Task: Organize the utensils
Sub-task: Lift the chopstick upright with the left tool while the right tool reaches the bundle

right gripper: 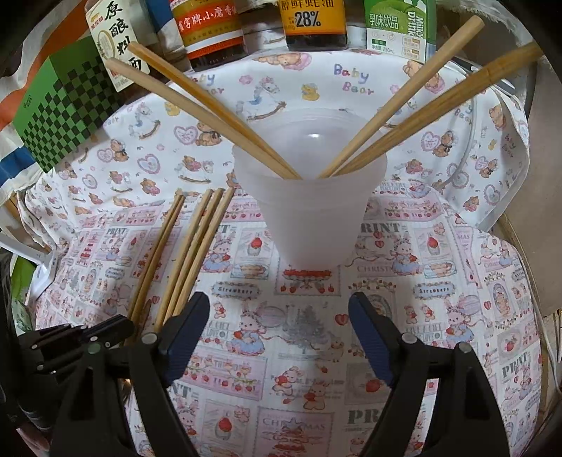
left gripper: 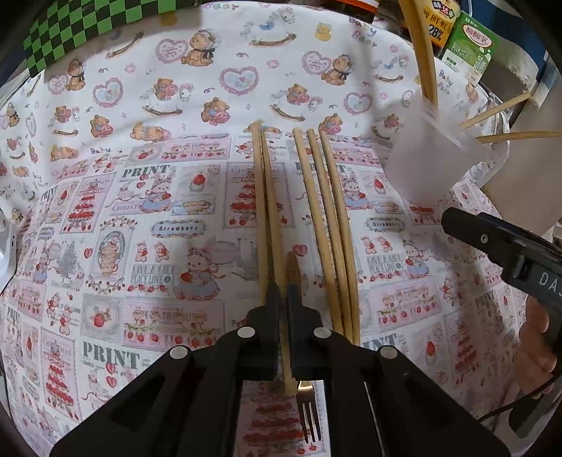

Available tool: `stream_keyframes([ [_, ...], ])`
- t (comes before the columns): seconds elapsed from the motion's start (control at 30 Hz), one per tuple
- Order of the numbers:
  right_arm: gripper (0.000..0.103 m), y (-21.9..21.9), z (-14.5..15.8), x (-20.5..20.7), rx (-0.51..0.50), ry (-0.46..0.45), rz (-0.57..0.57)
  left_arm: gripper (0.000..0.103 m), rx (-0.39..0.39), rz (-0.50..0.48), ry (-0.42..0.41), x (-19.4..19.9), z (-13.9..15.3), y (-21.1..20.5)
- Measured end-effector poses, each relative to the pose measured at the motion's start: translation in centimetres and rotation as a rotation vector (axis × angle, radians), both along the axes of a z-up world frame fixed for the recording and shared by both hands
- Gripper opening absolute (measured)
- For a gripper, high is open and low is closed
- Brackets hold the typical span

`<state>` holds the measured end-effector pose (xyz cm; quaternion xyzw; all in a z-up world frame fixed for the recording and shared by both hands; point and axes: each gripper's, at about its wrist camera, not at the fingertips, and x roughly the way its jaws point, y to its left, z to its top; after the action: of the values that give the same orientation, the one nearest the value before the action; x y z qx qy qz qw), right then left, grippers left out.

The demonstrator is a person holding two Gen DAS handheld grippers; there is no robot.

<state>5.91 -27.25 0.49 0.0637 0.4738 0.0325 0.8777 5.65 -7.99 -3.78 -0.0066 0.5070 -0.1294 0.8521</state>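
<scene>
My left gripper is shut on a wooden-handled fork; its metal tines hang below the fingers, above the patterned cloth. Several wooden chopsticks lie side by side on the cloth just ahead of it; they also show in the right wrist view. A translucent white cup stands ahead of my right gripper, which is open and empty. The cup holds several chopsticks leaning out left and right. The cup also shows in the left wrist view at the right.
Sauce bottles and a green drink carton stand along the back edge. A green checkered box sits at the back left. The cloth covers a round table.
</scene>
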Motion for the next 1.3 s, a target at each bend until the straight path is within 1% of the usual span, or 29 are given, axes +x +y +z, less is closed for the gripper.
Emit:
stream_keyframes([
  [0.23, 0.080, 0.1, 0.2, -0.1, -0.036, -0.018, -0.015, 0.004, 0.032, 0.002, -0.020, -0.3, -0.1, -0.6],
  [0.3, 0.080, 0.2, 0.2, -0.2, -0.046, -0.024, -0.013, 0.006, 0.055, -0.001, -0.025, -0.4, -0.2, -0.8],
  [0.43, 0.080, 0.5, 0.3, -0.3, -0.058, -0.031, -0.009, 0.007, 0.070, -0.004, -0.024, -0.5, -0.3, -1.1],
  [0.6, 0.080, 0.7, 0.4, -0.3, -0.070, -0.040, -0.008, 0.007, 0.057, 0.005, -0.017, -0.4, -0.3, -0.9],
  [0.67, 0.080, 0.7, 0.4, -0.3, -0.075, -0.044, -0.009, 0.007, 0.061, 0.013, -0.027, -0.4, -0.3, -0.9],
  [0.83, 0.080, 0.7, 0.3, -0.2, -0.086, -0.046, -0.013, 0.007, 0.114, 0.007, -0.067, -0.7, -0.4, -1.4],
  [0.93, 0.080, 0.6, 0.2, -0.1, -0.086, -0.044, -0.014, 0.007, 0.082, 0.012, -0.048, -0.3, -0.4, -0.9],
  [0.97, 0.080, 0.6, 0.2, -0.1, -0.087, -0.044, -0.014, 0.008, 0.072, 0.017, -0.022, 0.0, -0.6, -0.6],
  [1.0, 0.080, 0.6, 0.2, -0.1, -0.088, -0.045, -0.014, 0.008, 0.060, 0.022, -0.028, 0.1, -0.6, -0.4],
  [1.1, 0.080, 0.6, 0.2, -0.1, -0.090, -0.044, -0.013, 0.008, 0.063, 0.022, -0.026, 0.0, -0.6, -0.2],
  [1.2, 0.080, 0.7, 0.2, -0.1, -0.094, -0.045, -0.011, 0.007, 0.094, 0.015, -0.044, -0.2, -0.7, -0.7],
  [1.3, 0.080, 0.7, 0.3, -0.1, -0.095, -0.045, -0.010, 0.006, 0.086, 0.002, -0.038, 0.0, -0.6, -0.8],
])
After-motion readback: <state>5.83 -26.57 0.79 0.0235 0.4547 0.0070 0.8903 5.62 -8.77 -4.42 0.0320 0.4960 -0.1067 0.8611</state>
